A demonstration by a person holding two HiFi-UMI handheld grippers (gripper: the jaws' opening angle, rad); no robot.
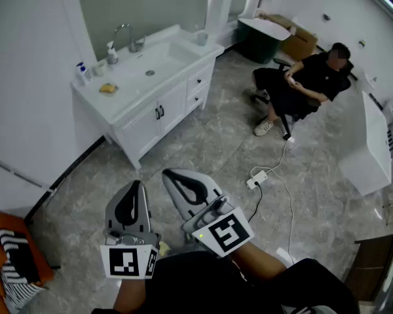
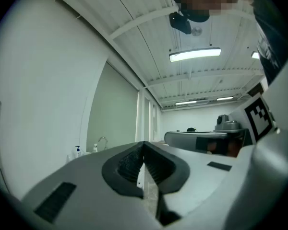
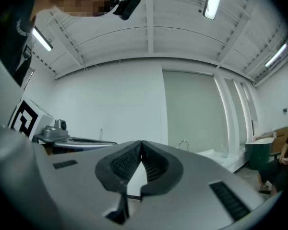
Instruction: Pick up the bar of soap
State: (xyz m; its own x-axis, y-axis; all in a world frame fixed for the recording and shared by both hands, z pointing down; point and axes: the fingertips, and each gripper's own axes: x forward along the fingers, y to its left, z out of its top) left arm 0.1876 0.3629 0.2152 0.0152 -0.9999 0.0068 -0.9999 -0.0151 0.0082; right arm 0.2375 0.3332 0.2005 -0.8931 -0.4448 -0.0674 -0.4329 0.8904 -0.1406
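The left gripper (image 2: pixel 144 146) has its ribbed pads pressed together with nothing between them, and the right gripper (image 3: pixel 141 144) is likewise closed and empty. In the head view both sit near the bottom edge, left gripper (image 1: pixel 139 187) just beside right gripper (image 1: pixel 172 176), over the marbled floor (image 1: pixel 203 142). The arms behind them are cut off by the frame.

Each gripper's own wide grey body fills the lower half of its view and blocks the countertop. Only a pump bottle (image 2: pixel 77 151) and the faucet (image 2: pixel 102 141) rise above it in the left gripper view, and only the faucet (image 3: pixel 184 143) in the right gripper view.

The bar of soap (image 1: pixel 108 89) shows in the head view alone (a small yellowish patch, too small to tell its shape). It lies on top of the white vanity (image 1: pixel 144 126), left of the basin and near the pump bottle (image 1: pixel 83 72), well apart from both grippers, with bare floor between.

Further right a power strip (image 1: pixel 256 178) and its cable lie on the floor, with a seated person (image 1: pixel 308 84) beyond. A striped cloth (image 1: pixel 13 254) is cut off at the left edge.
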